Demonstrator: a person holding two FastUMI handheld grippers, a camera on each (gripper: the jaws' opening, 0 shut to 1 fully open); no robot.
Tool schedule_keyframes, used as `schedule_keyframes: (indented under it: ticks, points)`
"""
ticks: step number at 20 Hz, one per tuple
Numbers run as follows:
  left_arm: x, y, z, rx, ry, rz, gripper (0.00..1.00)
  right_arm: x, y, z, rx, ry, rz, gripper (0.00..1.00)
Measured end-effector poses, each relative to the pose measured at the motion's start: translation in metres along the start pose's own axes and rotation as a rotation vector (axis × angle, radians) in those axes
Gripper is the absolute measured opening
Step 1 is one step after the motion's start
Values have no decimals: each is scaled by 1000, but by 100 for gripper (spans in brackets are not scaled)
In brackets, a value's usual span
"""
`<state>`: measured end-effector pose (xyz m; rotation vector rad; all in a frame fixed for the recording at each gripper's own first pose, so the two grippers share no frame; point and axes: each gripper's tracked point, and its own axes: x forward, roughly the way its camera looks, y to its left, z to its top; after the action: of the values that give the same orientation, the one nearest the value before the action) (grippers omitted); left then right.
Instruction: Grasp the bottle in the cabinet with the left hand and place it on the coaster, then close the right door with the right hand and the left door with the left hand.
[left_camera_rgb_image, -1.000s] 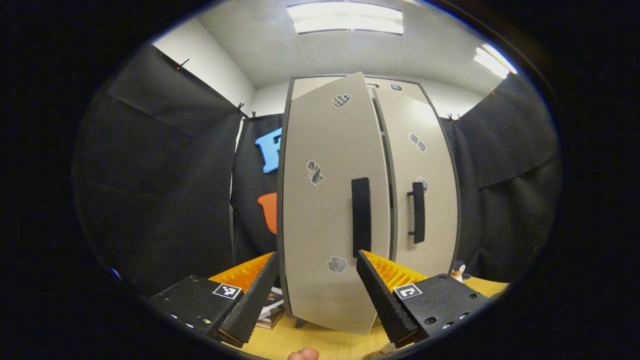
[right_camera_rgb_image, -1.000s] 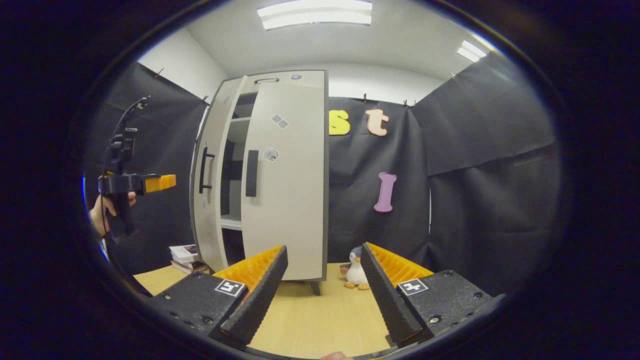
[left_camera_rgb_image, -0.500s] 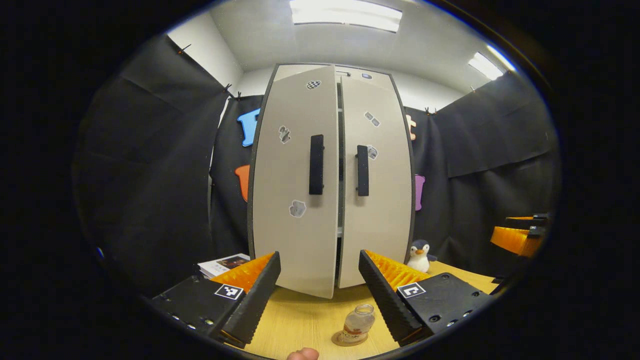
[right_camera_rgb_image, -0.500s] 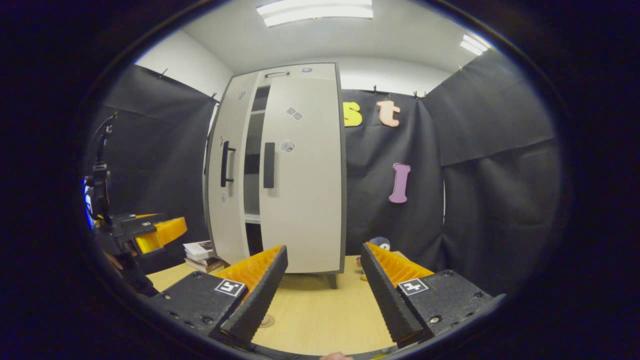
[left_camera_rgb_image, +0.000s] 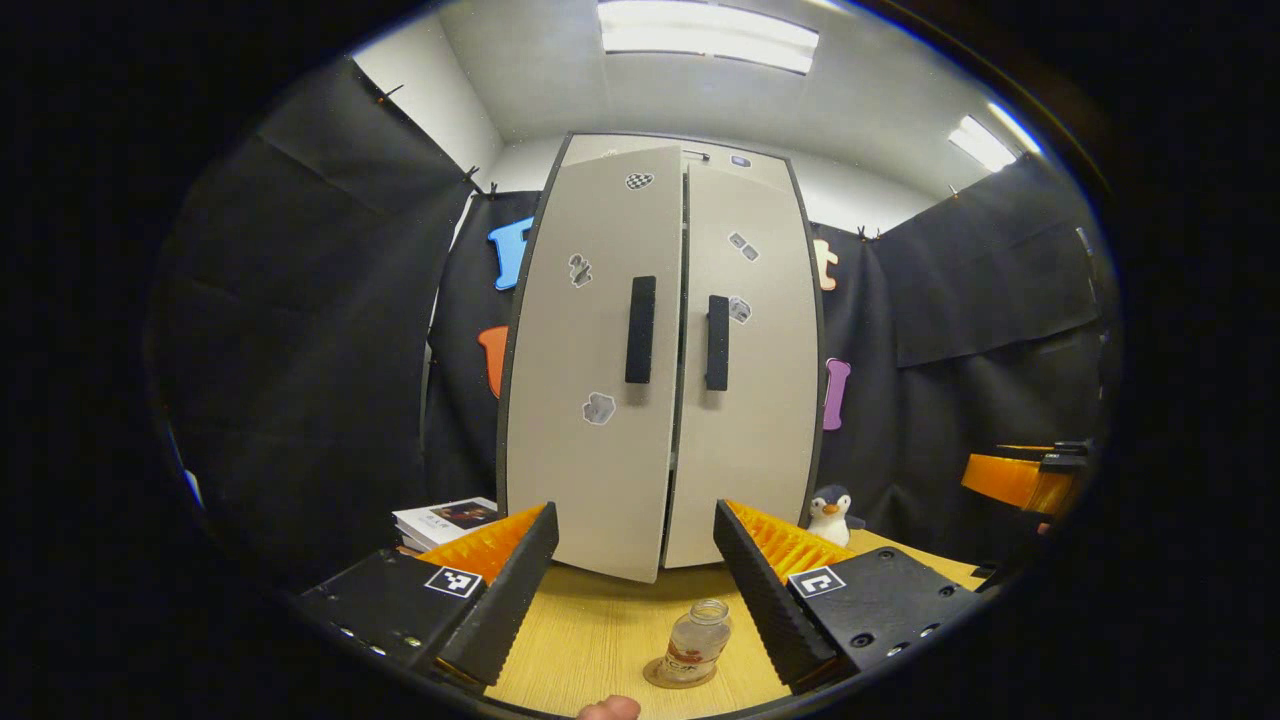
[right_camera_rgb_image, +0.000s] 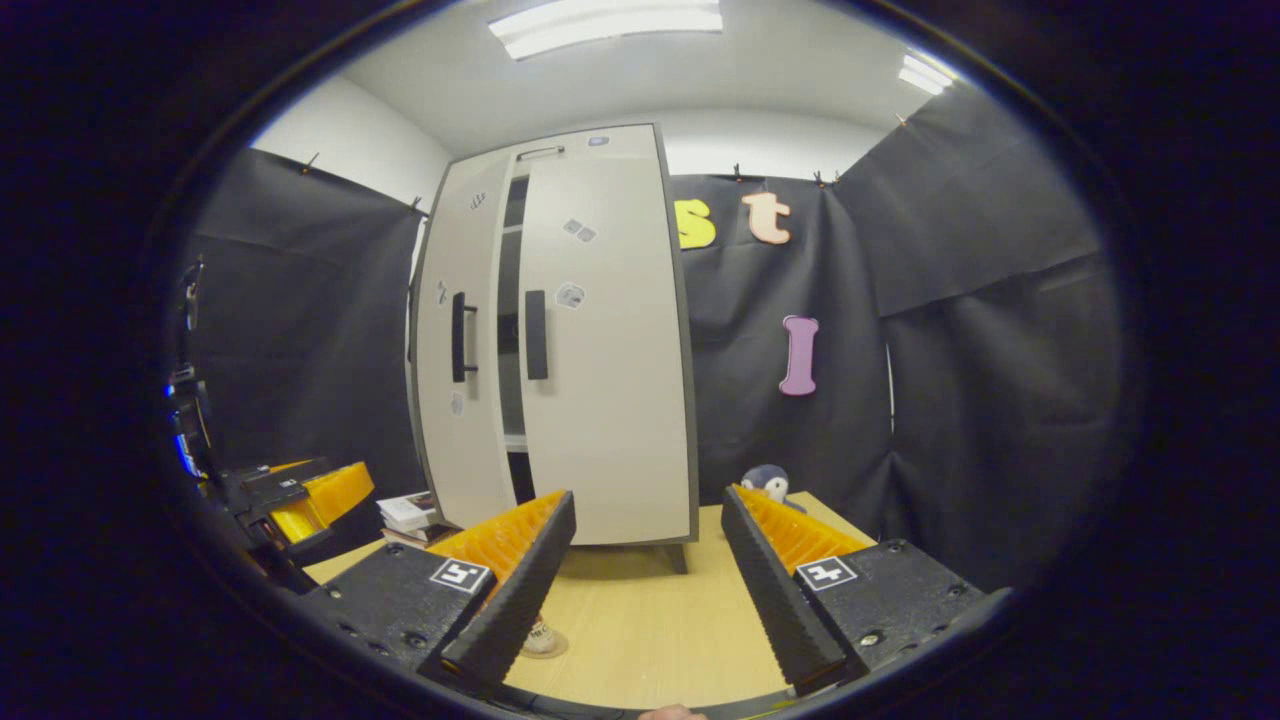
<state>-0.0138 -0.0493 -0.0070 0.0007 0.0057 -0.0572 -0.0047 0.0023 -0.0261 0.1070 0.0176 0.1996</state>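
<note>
While both grippers are held back from the cabinet (left_camera_rgb_image: 660, 350), the left gripper (left_camera_rgb_image: 632, 585) is seen with its jaws spread wide and nothing gripped between them. Just ahead of its fingertips and slightly toward its right finger, the bottle (left_camera_rgb_image: 695, 642) is stood upright on the coaster (left_camera_rgb_image: 655, 677), on the wooden table (left_camera_rgb_image: 590, 640). Farther ahead, the left door (left_camera_rgb_image: 590, 360) is left slightly ajar, its edge set forward of the right door (left_camera_rgb_image: 750, 350), with a narrow gap between the two black handles. Stacked books (left_camera_rgb_image: 440, 520) are found beyond its left finger, a toy penguin (left_camera_rgb_image: 830, 512) beyond its right. The right gripper (right_camera_rgb_image: 645, 580) is likewise held wide open and empty, the cabinet ahead of its left finger.
</note>
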Motion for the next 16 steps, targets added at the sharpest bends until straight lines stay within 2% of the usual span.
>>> schedule_keyframes:
  ticks: [1, 3, 6, 7, 8, 9, 10, 12, 13, 14, 16]
  points:
    - [0, -3, 1, 3, -1, -7, 99, -1, -2, 1, -3, -3, -2, 96]
    - [1, -6, 1, 16, 1, -18, 95, -2, -5, 0, -10, 2, -4, 96]
    - [0, -6, 0, 31, 2, -24, 95, -5, -10, -2, -14, 14, -8, 96]
    - [-1, -6, -1, 31, 3, -23, 99, -5, -11, -1, -13, 15, -10, 96]
    - [-2, -7, -1, 32, 5, -23, 95, -6, -11, 0, -12, 16, -11, 96]
    - [-4, -6, -2, 32, 8, -22, 99, -6, -12, 0, -11, 16, -12, 96]
    - [-4, -6, -3, 31, 11, -21, 95, -6, -12, 0, -11, 16, -12, 96]
    - [-6, -6, -6, 26, 14, -21, 95, -7, -12, 2, -14, 13, -12, 96]
    - [-7, -6, -7, 27, 18, -20, 99, -8, -12, 2, -18, 15, -10, 96]
    - [-8, -6, -8, 29, 21, -19, 95, -7, -12, 0, -21, 23, -7, 96]
    - [-10, -6, -10, 30, 25, -19, 95, -8, -11, -2, -21, 28, -7, 96]
